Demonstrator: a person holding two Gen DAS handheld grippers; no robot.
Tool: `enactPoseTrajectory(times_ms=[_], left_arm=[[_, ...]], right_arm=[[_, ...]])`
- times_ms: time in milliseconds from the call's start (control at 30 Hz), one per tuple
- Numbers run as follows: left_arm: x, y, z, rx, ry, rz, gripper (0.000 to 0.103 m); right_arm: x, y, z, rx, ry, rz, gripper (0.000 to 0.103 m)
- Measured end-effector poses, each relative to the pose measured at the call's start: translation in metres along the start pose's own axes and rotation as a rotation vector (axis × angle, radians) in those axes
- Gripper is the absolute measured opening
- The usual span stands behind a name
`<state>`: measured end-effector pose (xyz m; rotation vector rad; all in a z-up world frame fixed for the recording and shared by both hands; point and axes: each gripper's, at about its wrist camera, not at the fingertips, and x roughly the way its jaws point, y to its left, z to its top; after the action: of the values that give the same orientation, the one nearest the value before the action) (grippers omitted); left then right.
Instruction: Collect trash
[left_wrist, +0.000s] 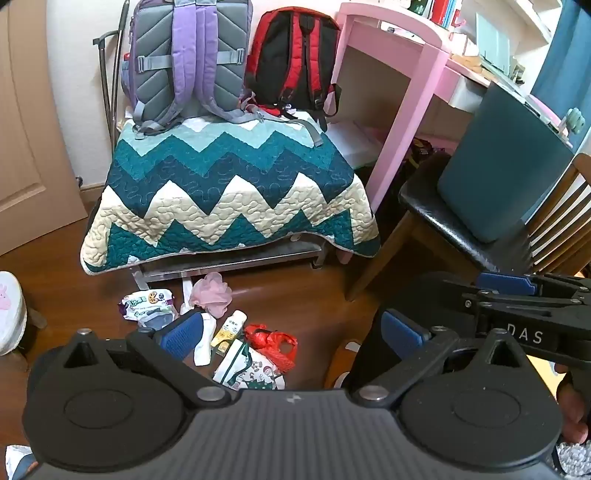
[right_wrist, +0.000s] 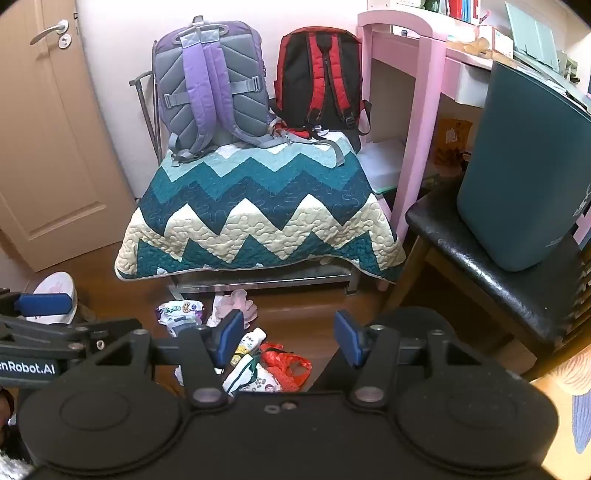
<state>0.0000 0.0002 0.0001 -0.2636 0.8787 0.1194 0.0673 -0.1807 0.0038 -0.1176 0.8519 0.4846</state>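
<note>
- Bench draped with a zigzag quilt (left_wrist: 229, 192) is seen ahead of both cameras; a purple backpack (left_wrist: 188, 62) and a red backpack (left_wrist: 295, 62) are stood on its far end against the wall.
- A pink desk (right_wrist: 417, 110) is placed to the right of the bench, and a door (right_wrist: 48, 129) is seen on the left.
- A black-seated chair (right_wrist: 498, 273) is set at right, with a dark teal bin (right_wrist: 524, 166) rested on its seat.
- A black round object (right_wrist: 406, 325), only partly shown, is seen just behind the right gripper's fingers.
- The trash is scattered on the wooden floor just in front of the bench: a red plastic bag (left_wrist: 273, 341), a green-and-white printed bag (left_wrist: 247, 367), a purple snack wrapper (left_wrist: 147, 306), a small yellow bottle (left_wrist: 231, 326) and a white sock (left_wrist: 205, 341); a pink mesh puff (left_wrist: 212, 291) is lain beside them.
- The left gripper (left_wrist: 291, 328) is held wide apart and empty above the pile, part of which is hidden by its fingers.
- The right gripper (right_wrist: 290, 339) is likewise spread and empty, raised clear of the trash.
</note>
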Motion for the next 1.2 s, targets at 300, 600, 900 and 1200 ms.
enactPoseTrajectory(times_ms=[300, 600, 900, 1200], left_arm=[[0.0, 0.003, 0.001, 0.003, -0.016, 0.009, 0.103], [-0.004, 0.0, 0.0, 0.026, -0.031, 0.016, 0.103], [-0.005, -0.003, 0.002, 0.027, -0.034, 0.018, 0.103], [-0.009, -0.003, 0.007, 0.031, -0.038, 0.017, 0.103]], right_arm=[[0.0, -0.001, 0.001, -0.001, -0.001, -0.003, 0.054], [0.0, -0.001, 0.001, 0.0, -0.002, -0.001, 0.054], [-0.001, -0.001, 0.0, -0.001, -0.004, -0.002, 0.054], [-0.002, 0.0, -0.001, -0.001, -0.005, -0.002, 0.054]])
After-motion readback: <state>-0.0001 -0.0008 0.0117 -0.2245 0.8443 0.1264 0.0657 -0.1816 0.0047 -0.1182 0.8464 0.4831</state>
